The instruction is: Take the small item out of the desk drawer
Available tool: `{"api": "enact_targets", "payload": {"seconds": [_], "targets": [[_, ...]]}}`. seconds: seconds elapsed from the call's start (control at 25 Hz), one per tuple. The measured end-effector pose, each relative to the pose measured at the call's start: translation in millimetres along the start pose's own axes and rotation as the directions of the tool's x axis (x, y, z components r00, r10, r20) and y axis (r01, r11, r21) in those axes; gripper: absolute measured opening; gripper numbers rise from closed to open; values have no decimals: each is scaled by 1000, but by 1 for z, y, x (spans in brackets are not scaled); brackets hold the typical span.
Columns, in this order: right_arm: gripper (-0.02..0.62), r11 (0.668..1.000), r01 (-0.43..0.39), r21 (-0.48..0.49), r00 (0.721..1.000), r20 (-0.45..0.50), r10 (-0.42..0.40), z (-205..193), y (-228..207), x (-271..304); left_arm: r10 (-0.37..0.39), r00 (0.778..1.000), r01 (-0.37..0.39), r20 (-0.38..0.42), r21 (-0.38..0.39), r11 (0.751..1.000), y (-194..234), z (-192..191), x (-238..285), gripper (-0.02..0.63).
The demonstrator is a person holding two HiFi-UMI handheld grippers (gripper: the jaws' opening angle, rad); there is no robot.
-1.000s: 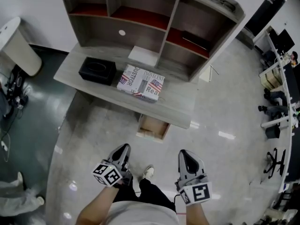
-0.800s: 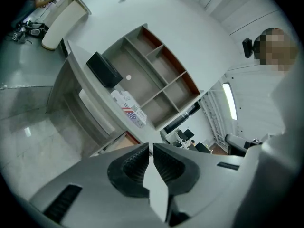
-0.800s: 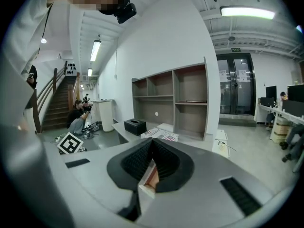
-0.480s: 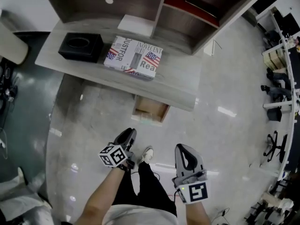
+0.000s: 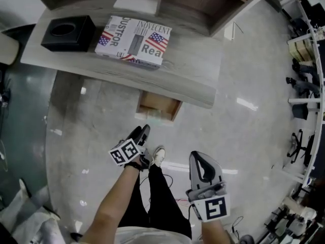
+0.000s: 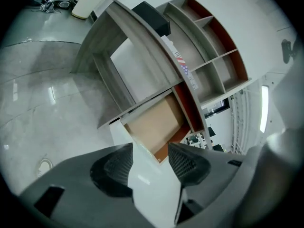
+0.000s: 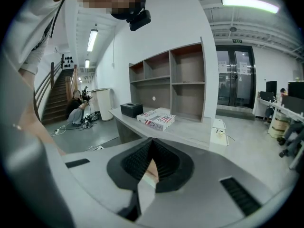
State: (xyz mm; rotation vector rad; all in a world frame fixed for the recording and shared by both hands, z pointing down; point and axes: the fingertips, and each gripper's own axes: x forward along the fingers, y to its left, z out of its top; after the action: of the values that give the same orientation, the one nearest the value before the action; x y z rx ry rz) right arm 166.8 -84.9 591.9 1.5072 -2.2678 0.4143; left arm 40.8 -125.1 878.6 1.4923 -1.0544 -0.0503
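Note:
The desk drawer (image 5: pixel 158 105) stands pulled out under the grey desk (image 5: pixel 195 88). Its brown inside (image 6: pixel 156 121) looks bare, and I make out no small item in it. My left gripper (image 5: pixel 141 132) hangs just short of the drawer's pale front. Its jaws are opening, and between its fingertips (image 6: pixel 151 152) I see only the drawer's white front panel (image 6: pixel 152 189), not gripped. My right gripper (image 5: pixel 199 158) is held lower right, away from the drawer. It points across the room, with its jaws (image 7: pixel 151 144) shut and empty.
A flag-print box (image 5: pixel 134 39) and a black box (image 5: pixel 66 32) lie on the desk below the shelf unit (image 5: pixel 183 6). A shoe (image 5: pixel 158 155) and legs are between the grippers. Office chairs (image 5: pixel 299 151) and desks stand far right, and glossy floor lies all around.
My left gripper has moved forward toward the drawer and its jaws have parted. The head view has tipped down, so the desk has slid toward the frame's top. The right gripper has barely moved.

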Motion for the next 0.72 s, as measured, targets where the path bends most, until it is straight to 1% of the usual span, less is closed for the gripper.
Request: {"api": "enact_targets", "payload": {"seconds": [0.24,0.36,0.6,0.72], "targets": [[23,1000,-4,10,999,-33,4,-25,-14,5,23,1000,-22,20,-81,997,14,-9,31,270],[23,1000,-3,13,999,-34,3,-34,-21,7,26,999,-23,24,-116,993,17,-14,41,275],[23,1000,6,30,999,-48,-5,-44,-30,4,39,999,-39,-3,-121,992,21,-26,49,273],[23,999,14,30,999,-51,-12,-45,-34,1,25,1000,-25,-1,-138,990,19,-27,51,265]]}}
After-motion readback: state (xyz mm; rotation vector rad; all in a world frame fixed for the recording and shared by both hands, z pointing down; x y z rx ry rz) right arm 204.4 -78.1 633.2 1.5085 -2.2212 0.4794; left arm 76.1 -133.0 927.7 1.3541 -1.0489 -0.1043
